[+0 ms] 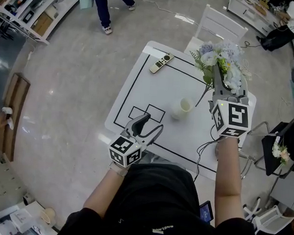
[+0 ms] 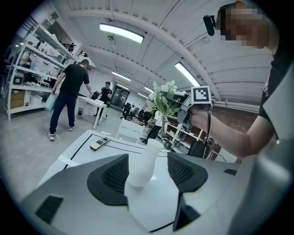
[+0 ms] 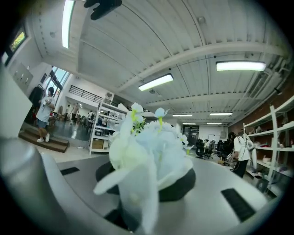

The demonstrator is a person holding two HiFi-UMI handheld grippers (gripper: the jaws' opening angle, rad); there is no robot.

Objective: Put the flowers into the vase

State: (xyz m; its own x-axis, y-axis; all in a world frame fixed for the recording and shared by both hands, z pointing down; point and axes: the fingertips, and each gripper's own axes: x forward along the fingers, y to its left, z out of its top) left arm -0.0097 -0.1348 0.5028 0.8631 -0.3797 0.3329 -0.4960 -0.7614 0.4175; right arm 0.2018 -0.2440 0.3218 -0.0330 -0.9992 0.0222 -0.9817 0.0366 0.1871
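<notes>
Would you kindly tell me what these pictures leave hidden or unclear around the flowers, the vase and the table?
- Where the right gripper clamps the flowers: blooms cover it in the right gripper view, the gripper's body in the head view.
- Inside of the vase: too small in the head view; the left gripper view shows only its side.
- Buttons of the remote: too small.
- Near right corner of the table: behind the forearm, head view.

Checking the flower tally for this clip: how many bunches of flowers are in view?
2. A large bunch is clamped in the right gripper, above the table; a smaller bunch sits beyond the table's right edge, on something dark. More may be hidden.
</notes>
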